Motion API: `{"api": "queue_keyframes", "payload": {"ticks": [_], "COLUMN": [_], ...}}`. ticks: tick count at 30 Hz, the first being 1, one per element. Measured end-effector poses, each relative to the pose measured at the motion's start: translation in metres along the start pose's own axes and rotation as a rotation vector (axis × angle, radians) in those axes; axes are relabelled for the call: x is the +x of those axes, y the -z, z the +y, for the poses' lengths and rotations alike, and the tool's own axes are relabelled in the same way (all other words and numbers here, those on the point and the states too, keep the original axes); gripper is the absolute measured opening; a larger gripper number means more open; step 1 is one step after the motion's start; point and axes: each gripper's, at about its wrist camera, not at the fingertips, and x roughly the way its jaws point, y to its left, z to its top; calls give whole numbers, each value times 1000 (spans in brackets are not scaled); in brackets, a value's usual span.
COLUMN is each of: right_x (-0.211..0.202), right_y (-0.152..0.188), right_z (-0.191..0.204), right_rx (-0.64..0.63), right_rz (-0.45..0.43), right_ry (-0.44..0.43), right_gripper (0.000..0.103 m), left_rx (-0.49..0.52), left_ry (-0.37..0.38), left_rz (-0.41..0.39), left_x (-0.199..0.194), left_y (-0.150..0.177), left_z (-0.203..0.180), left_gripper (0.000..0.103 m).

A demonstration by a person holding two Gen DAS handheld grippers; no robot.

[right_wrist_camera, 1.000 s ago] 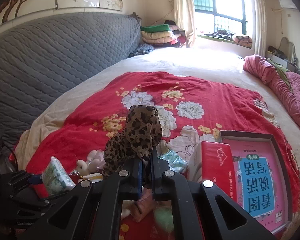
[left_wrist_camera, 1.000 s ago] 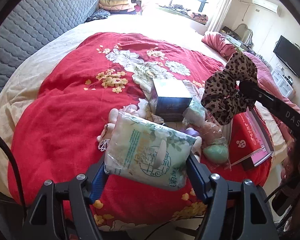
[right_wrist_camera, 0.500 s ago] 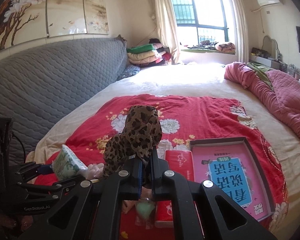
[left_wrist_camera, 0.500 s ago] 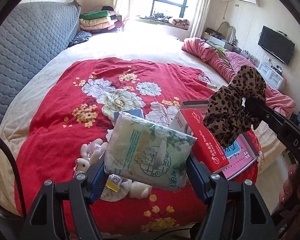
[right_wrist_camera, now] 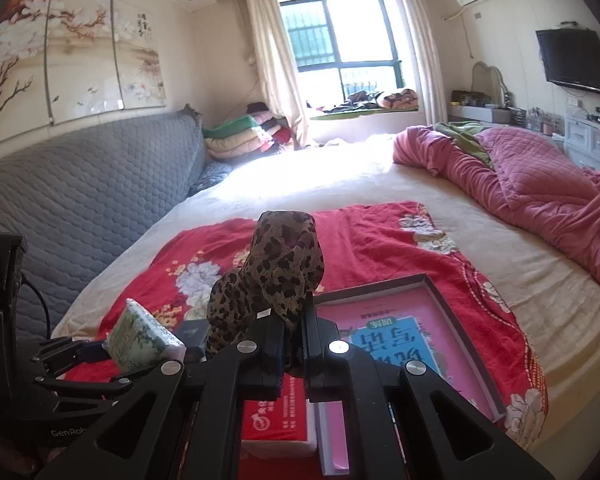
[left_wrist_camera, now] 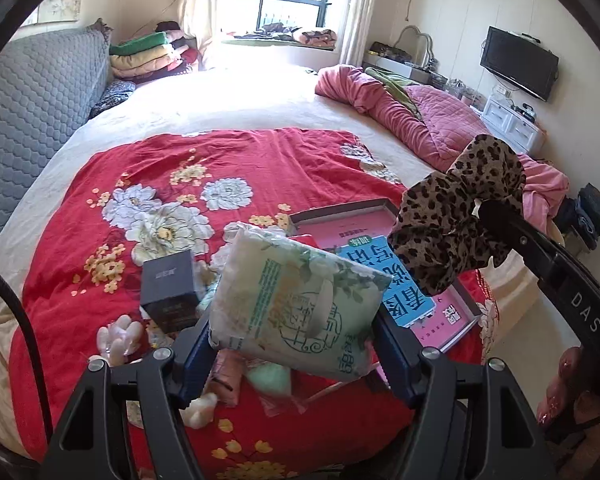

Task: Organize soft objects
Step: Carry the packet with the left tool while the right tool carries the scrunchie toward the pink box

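A wide bed [left_wrist_camera: 260, 92] fills the room, with a red floral quilt [left_wrist_camera: 228, 168] spread across its near part. On the quilt lie a flat pink box [left_wrist_camera: 452, 320] with blue lettering, a dark cube box [left_wrist_camera: 168, 288] and small plush toys [left_wrist_camera: 118, 336]. Above this clutter, the left gripper [left_wrist_camera: 294, 336] has its jaws spread wide around a soft green-and-white tissue pack [left_wrist_camera: 300, 304], pads pressing both ends. The right gripper [right_wrist_camera: 290, 340] is closed tight on a leopard-print scrunchie [right_wrist_camera: 276, 272], which stands up from its fingers. Both items hang in the air. To place them well, carry each clear of the boxes, lower gently, and release only once it rests on the quilt.
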Motion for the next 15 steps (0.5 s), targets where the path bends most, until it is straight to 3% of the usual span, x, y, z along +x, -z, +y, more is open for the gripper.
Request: {"api": "queue_keyframes", "payload": {"ticks": [10,15], "right_x": [-3,10], "right_y": [9,20], "right_z": [-77,-108], "right_rx": [105,152], "right_rz": [-6,22], "right_ry": [175,202], "right_gripper": [6,6], "left_rx": [97,121], "left_ry": [62,69], "left_rz": [80,139], "left_x": [56,88], "left_y": [-14,-15], "left_z": [-68,-87], "left_gripper": [71,71]}}
